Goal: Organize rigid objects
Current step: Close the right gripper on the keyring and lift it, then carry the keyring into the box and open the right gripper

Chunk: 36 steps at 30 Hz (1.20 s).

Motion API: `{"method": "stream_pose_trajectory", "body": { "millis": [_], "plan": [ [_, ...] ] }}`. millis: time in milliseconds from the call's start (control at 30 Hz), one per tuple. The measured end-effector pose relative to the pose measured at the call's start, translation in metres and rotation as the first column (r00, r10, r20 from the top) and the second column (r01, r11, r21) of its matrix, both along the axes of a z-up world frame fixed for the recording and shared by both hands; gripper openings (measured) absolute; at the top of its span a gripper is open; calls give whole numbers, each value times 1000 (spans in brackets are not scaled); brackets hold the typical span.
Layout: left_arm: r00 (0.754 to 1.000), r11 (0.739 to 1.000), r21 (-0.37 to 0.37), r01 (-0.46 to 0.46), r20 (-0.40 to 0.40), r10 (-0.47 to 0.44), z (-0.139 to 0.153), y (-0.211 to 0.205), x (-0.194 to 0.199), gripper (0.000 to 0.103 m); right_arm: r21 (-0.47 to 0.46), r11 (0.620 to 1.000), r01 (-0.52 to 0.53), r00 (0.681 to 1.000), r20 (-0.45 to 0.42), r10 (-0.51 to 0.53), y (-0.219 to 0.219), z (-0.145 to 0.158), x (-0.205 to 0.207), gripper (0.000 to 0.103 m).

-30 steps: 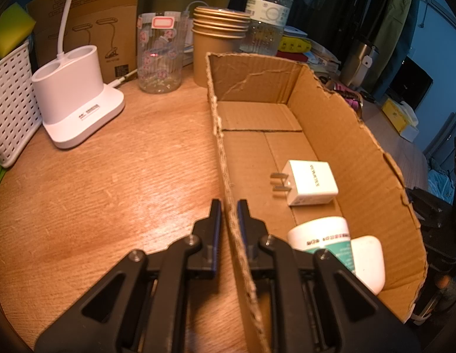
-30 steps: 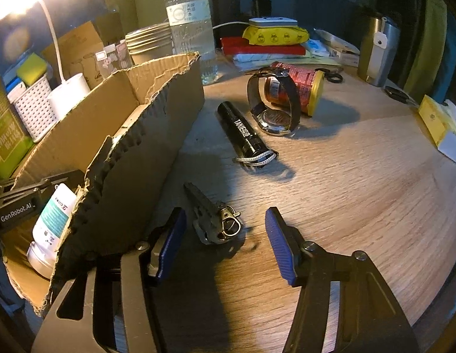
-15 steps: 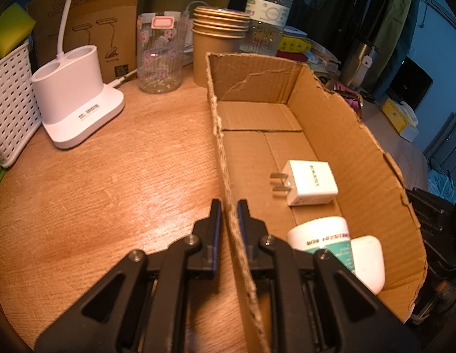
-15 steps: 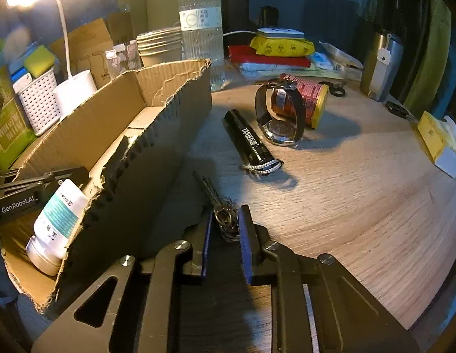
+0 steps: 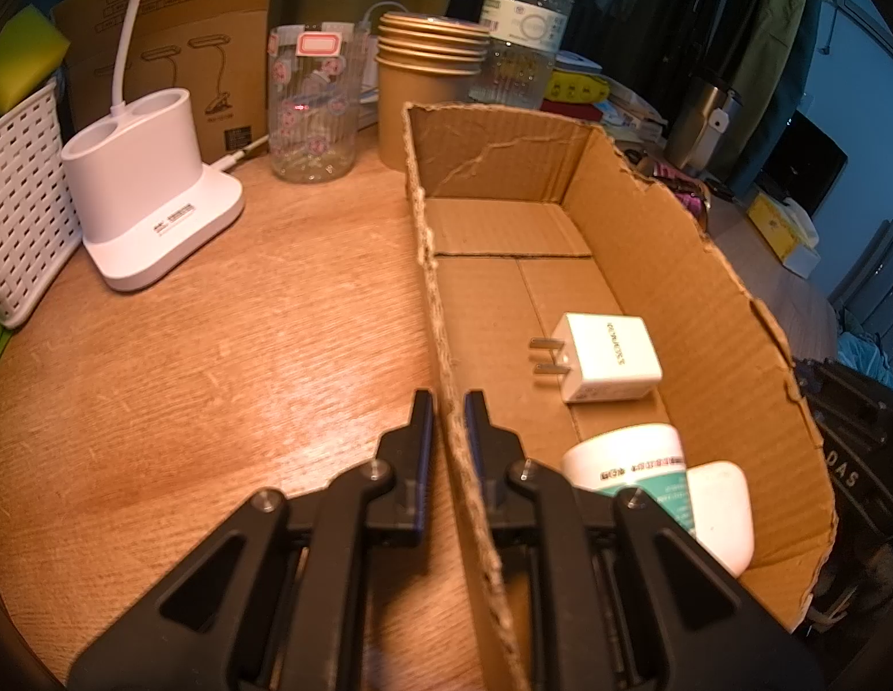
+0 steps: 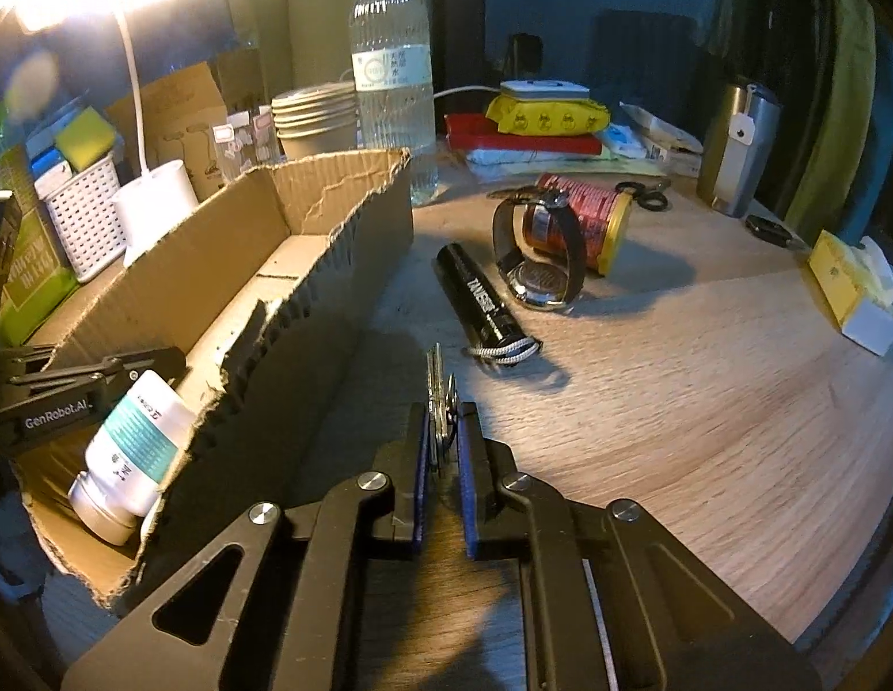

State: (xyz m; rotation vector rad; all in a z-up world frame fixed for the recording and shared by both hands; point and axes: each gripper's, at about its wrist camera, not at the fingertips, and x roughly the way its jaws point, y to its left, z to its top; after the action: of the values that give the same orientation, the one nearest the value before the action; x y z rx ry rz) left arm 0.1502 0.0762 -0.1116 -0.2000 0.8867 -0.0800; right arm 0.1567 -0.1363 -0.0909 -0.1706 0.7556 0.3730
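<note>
A cut-down cardboard box (image 5: 694, 311) (image 6: 331, 265) lies on the wooden table. My left gripper (image 5: 448, 403) is shut on the box's near side wall. Inside lie a white plug adapter (image 5: 607, 358), a white and teal bottle (image 5: 636, 460) (image 6: 138, 437) and a white oval case (image 5: 722, 507). In the right wrist view my right gripper (image 6: 443, 417) is shut on a bunch of keys (image 6: 440, 386), their blades sticking out past the fingertips just above the table. Beyond them lie a black flashlight (image 6: 478, 302), a wristwatch (image 6: 535, 253) and a red can (image 6: 584, 219) on its side.
A white lamp base (image 5: 152, 213), a patterned glass (image 5: 311, 103), stacked paper cups (image 5: 429, 92) and a water bottle (image 5: 527, 29) stand behind the box. A white basket (image 5: 20, 201) is at the left. A steel tumbler (image 6: 740, 150) and yellow tissue box (image 6: 855, 288) sit at the right.
My right gripper went from wide open around the keys to shut on them and has raised them a little off the table. The left gripper kept its hold on the box wall.
</note>
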Motion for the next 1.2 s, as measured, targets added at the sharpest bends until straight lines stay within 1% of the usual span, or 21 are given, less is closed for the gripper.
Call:
{"method": "stream_pose_trajectory", "body": {
  "millis": [433,800,1033,1200],
  "plan": [
    [1000,1000,0,0,0,0,0,0,0,12,23,1000,-13,997,79,11,0,33,-18,10],
    [1000,1000,0,0,0,0,0,0,0,12,40,997,-60,987,148,54,13,58,-40,10],
    [1000,1000,0,0,0,0,0,0,0,12,49,993,-109,981,167,100,27,64,-50,10],
    [1000,1000,0,0,0,0,0,0,0,12,47,989,-139,978,164,129,37,62,-53,10]
  ]
}}
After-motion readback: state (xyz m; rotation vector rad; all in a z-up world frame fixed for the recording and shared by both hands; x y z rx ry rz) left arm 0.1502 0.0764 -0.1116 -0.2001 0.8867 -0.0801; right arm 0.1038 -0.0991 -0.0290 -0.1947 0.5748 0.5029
